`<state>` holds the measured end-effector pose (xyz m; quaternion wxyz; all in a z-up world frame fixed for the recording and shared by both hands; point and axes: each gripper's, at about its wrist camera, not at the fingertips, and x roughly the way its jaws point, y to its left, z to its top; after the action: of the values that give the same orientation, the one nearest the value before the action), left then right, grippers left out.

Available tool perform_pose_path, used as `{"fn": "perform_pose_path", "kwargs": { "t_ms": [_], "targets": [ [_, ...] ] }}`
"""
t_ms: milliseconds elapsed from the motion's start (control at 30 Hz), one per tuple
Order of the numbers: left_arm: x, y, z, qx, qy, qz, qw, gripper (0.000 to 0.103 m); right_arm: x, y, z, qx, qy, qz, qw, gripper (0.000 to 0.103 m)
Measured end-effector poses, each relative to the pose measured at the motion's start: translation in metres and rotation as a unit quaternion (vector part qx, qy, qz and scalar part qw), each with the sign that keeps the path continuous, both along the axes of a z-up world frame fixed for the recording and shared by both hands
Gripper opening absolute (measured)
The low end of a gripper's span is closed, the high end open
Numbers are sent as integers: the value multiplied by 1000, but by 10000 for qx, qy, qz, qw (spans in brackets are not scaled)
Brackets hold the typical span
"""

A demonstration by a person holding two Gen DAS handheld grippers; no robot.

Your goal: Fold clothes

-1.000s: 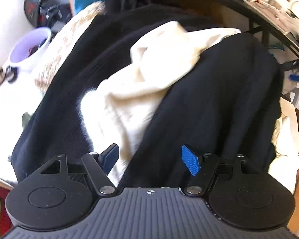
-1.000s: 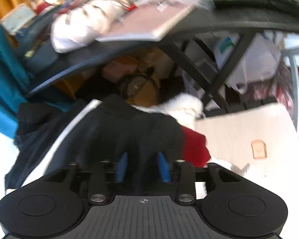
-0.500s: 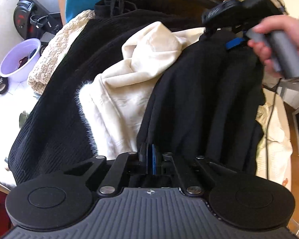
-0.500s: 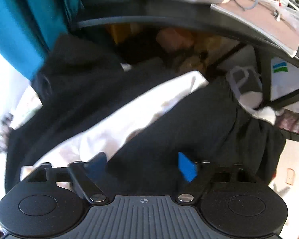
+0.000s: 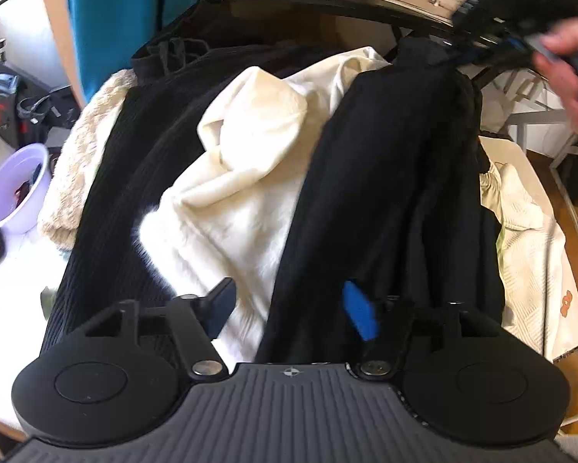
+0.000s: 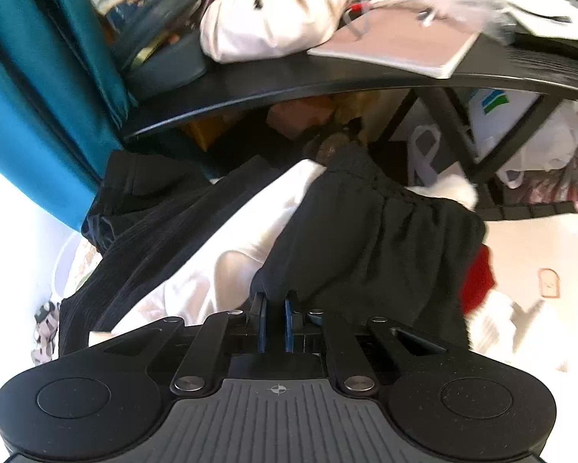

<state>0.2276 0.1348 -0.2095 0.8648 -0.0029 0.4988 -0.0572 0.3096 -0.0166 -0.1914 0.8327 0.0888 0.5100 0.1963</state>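
With the right gripper (image 6: 275, 322) just closed, pinching the black garment (image 6: 366, 254), and the left gripper (image 5: 289, 308) just reopened and empty, the fabric could slip free at the table's far edge.

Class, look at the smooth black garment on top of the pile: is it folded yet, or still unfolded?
Unfolded. The black garment drapes loosely over the cream garment, gathered and pulled up where the right gripper pinches it.
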Motion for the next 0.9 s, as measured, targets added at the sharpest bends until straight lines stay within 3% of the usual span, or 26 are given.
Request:
{"fn": "perform_pose_path", "kwargs": {
  "t_ms": [233, 267, 333, 433, 500, 600, 633, 767, 900],
  "targets": [
    [-1, -8, -18, -323, 302, -608, 9972, 62, -20, -43, -4, 43, 0, -460, 9989, 7],
    [-4, -9, -18, -411, 302, -688, 9963, 53, -24, -48, -4, 43, 8, -512, 9987, 7],
    [-11, -15, -17, -411, 332, -863, 9949, 12, -30, -57, -5, 61, 54, -596, 9982, 7],
    [-20, -24, -10, -294, 236, -1174, 9924, 9, -36, -68, -9, 149, 196, -796, 9965, 9],
    [-28, -31, -5, -265, 176, -1359, 9902, 9, -38, -73, -11, 175, 303, -957, 9948, 20],
    [-41, -38, 1, -353, 123, -1626, 9860, 9, -42, -74, -10, 233, 412, -1192, 9917, 53],
    [-43, -39, 2, -411, 116, -1660, 9852, 8, -43, -72, -9, 251, 411, -1246, 9910, 58],
    [-50, -42, 8, -696, 110, -1702, 9829, 8, -42, -51, -5, 295, 402, -1128, 9924, 66],
    [-56, -45, 14, -800, -16, -1655, 9830, 8, -39, -14, -1, 144, 457, -616, 9969, 79]
  ]
}}
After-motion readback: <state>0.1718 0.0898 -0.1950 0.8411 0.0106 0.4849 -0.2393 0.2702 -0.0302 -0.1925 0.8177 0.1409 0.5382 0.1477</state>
